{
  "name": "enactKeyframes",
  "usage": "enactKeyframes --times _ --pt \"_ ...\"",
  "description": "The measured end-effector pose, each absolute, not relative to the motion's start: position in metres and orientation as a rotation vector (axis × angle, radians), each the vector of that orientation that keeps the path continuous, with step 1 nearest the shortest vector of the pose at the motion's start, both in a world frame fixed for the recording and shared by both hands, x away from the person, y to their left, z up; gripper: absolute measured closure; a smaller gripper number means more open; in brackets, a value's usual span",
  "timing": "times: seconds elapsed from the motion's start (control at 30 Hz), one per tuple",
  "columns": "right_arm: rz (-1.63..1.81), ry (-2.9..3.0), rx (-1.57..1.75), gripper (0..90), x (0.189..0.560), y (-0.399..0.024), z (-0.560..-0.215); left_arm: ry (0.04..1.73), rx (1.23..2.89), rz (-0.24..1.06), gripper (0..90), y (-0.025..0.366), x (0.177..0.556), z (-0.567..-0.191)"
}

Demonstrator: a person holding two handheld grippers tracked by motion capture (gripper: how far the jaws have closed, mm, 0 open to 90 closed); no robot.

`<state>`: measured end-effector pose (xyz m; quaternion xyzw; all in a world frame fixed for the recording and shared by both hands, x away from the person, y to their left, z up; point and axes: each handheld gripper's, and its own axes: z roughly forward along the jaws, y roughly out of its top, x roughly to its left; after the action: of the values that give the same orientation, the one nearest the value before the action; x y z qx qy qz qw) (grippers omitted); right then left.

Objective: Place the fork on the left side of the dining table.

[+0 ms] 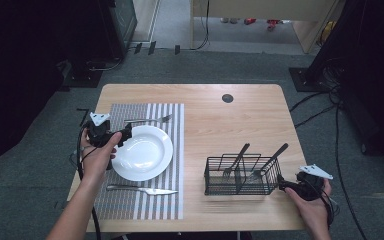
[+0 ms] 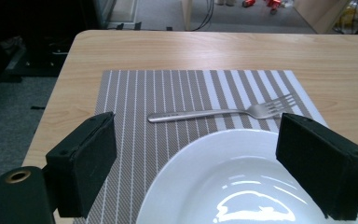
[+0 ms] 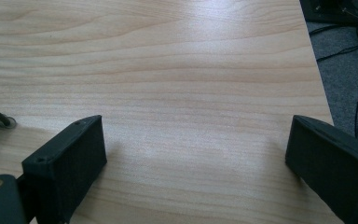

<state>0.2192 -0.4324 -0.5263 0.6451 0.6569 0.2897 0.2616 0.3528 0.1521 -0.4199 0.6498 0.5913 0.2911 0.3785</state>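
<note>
While both jaws stand released, the left gripper (image 2: 193, 163) should clear the plate (image 2: 242, 182) rim before closing on the fork (image 2: 219, 112); right gripper (image 3: 196, 163) empty.

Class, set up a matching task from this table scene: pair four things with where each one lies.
Things:
1. fork
2. knife
3. plate
4. wire basket

Places:
A. on the mat's near edge
B. on bare wood, right of the mat
C. on the mat's far edge
D. mid-mat, between the cutlery

Pairs: 1-C, 2-A, 3-D, 4-B
</note>
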Motion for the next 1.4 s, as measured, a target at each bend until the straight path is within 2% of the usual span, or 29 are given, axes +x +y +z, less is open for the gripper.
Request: enactKeyframes --times 0.4,1.03,1.4 --pt "0.784 1.778 1.746 4.7 0.219 -0.432 -0.526 1.445 1.684 0.759 12.9 0.152 0.311 -0.424" --pt "0.783 1.778 1.747 4.7 0.219 -0.432 -0.526 1.455 1.7 0.768 12.9 0.186 0.248 -0.456" --pt "0.782 1.779 1.746 4.7 0.219 -0.432 -0.526 1.477 1.734 0.747 13.0 0.199 0.23 -0.481"
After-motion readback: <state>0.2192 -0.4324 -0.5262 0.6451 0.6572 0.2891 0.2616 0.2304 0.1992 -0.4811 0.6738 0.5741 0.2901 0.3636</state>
